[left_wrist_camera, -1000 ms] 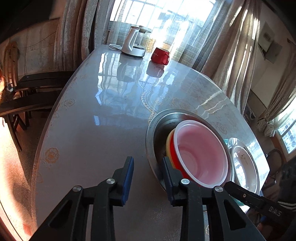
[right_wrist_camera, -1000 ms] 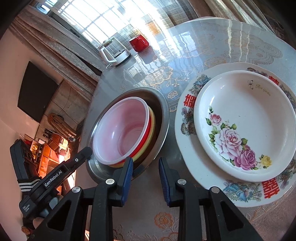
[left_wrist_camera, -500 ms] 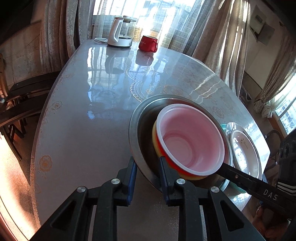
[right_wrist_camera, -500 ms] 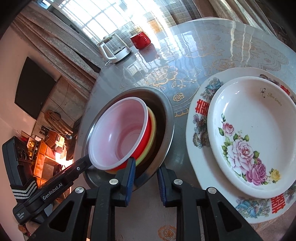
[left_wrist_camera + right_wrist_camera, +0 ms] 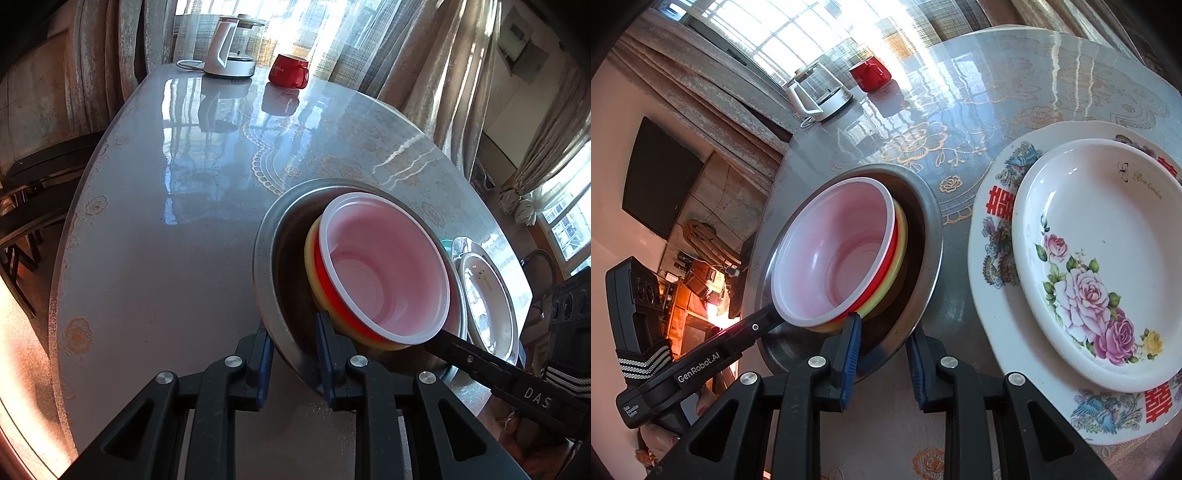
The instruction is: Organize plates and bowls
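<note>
A wide steel bowl (image 5: 266, 240) (image 5: 932, 236) holds a yellow bowl (image 5: 312, 280) (image 5: 903, 232), a red bowl (image 5: 325, 269) and a pink bowl (image 5: 388, 266) (image 5: 842, 243) nested inside it. My left gripper (image 5: 293, 343) is shut on the steel bowl's near rim, one finger inside, one outside. My right gripper (image 5: 884, 343) is shut on the rim at the opposite side. A white rose plate (image 5: 1100, 258) lies on a larger patterned plate (image 5: 993, 229) to the right.
A kettle (image 5: 231, 50) (image 5: 818, 92) and a red mug (image 5: 290, 70) (image 5: 870, 75) stand at the table's far edge by the curtains. Dark chairs (image 5: 33, 177) stand left of the table.
Both grippers moved forward onto the steel bowl's rim and closed on it from opposite sides. The nested bowls now tilt inside it.
</note>
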